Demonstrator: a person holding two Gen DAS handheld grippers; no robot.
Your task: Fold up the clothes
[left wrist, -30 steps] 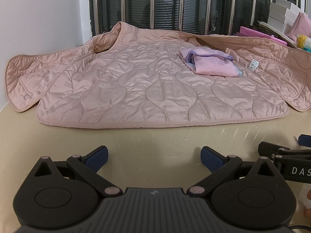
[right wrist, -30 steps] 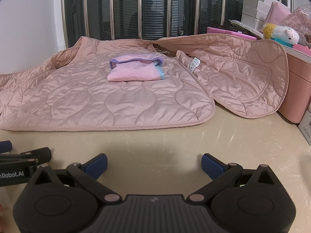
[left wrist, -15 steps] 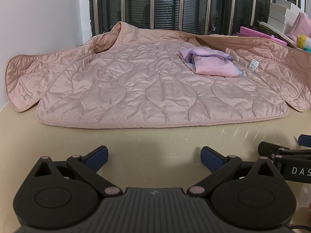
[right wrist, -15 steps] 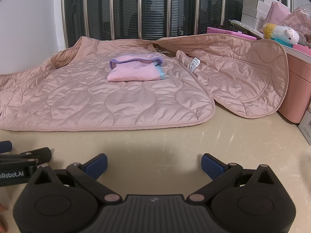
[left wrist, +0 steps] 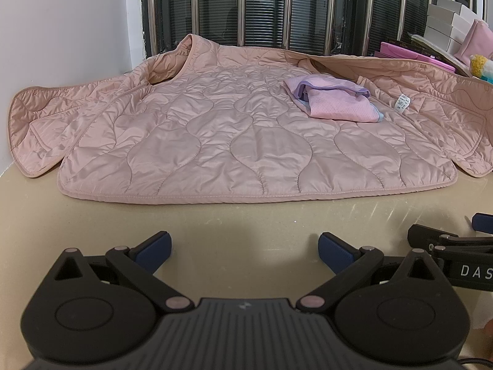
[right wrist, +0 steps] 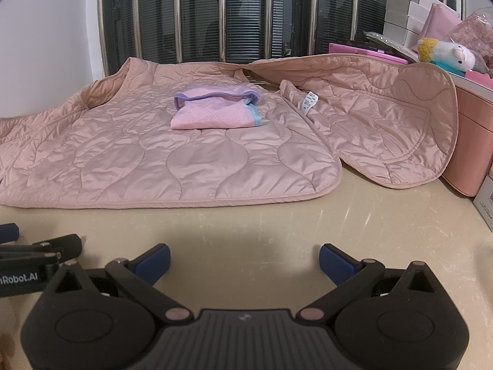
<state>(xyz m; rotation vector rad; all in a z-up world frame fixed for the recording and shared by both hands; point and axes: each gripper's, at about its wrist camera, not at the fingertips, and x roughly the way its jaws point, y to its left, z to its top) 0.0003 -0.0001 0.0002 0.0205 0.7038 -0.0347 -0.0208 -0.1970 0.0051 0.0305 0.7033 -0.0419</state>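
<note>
Left gripper [left wrist: 243, 248]: jaws spread wide, nothing between the blue pads [left wrist: 154, 246], held low over the bare beige table [left wrist: 243, 219]. Right gripper [right wrist: 245, 254]: jaws likewise spread wide and empty, over the same table [right wrist: 246, 225]; its black linkage also enters the left view at the right edge [left wrist: 446, 246], and the left gripper's linkage enters the right view at the left edge [right wrist: 40, 246]. The two tools sit side by side, both short of the cloth.

Ahead of both lies the vest [left wrist: 215, 129], a pale pink quilted garment with wavy stitch lines and a slight sheen, spread open, lining up, across the far half of the table. Its hem [left wrist: 215, 199] runs nearly straight, facing the grippers. The left front panel [left wrist: 40, 123] lies flat toward the wall; the right front panel [right wrist: 385, 123] lies partly raised, leaning against a pink box [right wrist: 474, 141]. A white care label [right wrist: 308, 101] shows at the right side seam.

On the vest's back, right of centre, rests a small folded garment [right wrist: 215, 114]: pink, dotted, with lilac edging and a blue band at one end.

Behind: a barred window [right wrist: 246, 15]. A plush toy [right wrist: 446, 54] sits atop the clutter at right.
</note>
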